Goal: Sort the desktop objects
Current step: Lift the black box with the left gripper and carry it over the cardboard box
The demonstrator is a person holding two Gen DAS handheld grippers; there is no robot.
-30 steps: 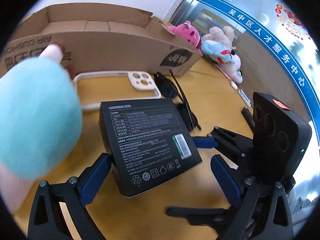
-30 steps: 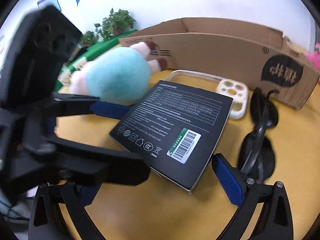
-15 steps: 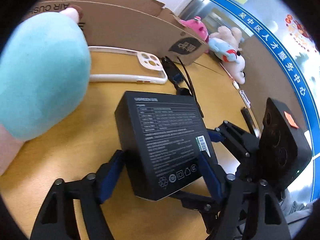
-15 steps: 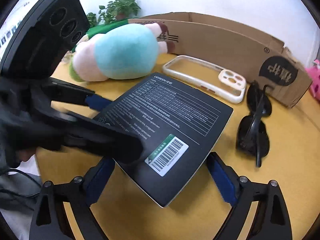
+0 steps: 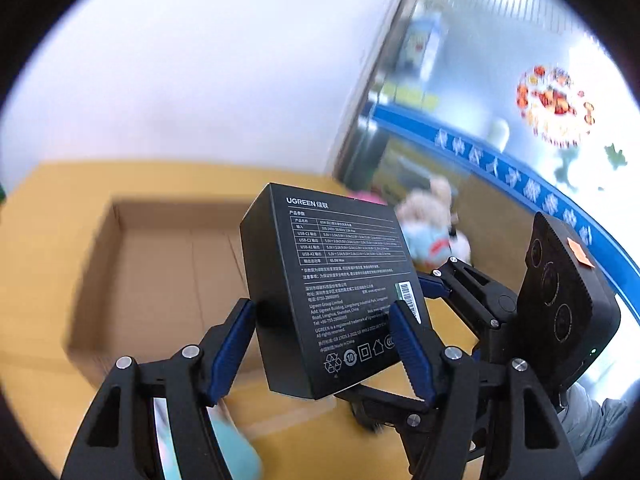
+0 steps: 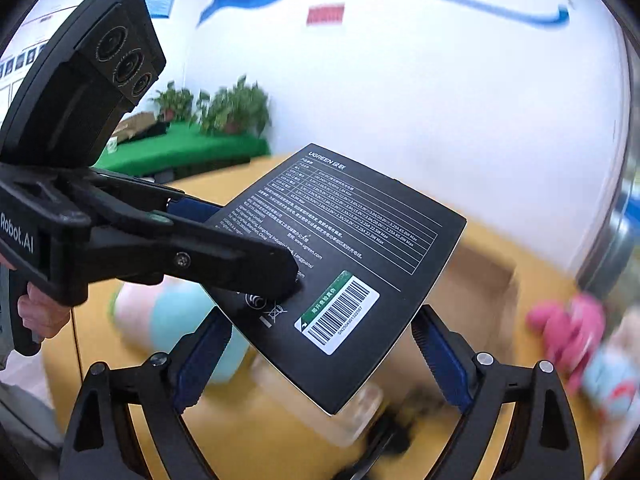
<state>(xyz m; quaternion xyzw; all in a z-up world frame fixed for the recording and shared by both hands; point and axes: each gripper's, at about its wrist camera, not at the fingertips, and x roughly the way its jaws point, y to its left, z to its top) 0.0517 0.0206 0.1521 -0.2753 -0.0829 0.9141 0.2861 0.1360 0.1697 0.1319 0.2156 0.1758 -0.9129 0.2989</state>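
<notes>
A black product box (image 5: pixel 328 292) is held in the air above the yellow desk (image 6: pixel 280 436), clamped between the blue pads of the left gripper (image 5: pixel 324 356). The right gripper (image 6: pixel 320 360) brackets the same box across its corners, and its pads appear to touch the edges. Beyond it, an open cardboard box (image 5: pixel 160 264) appears empty in the part visible. A blue-and-pink plush toy (image 6: pixel 172 320), a clear phone case (image 6: pixel 352 408) and dark sunglasses (image 6: pixel 400 428) lie on the desk below, so sorting seems barely begun.
</notes>
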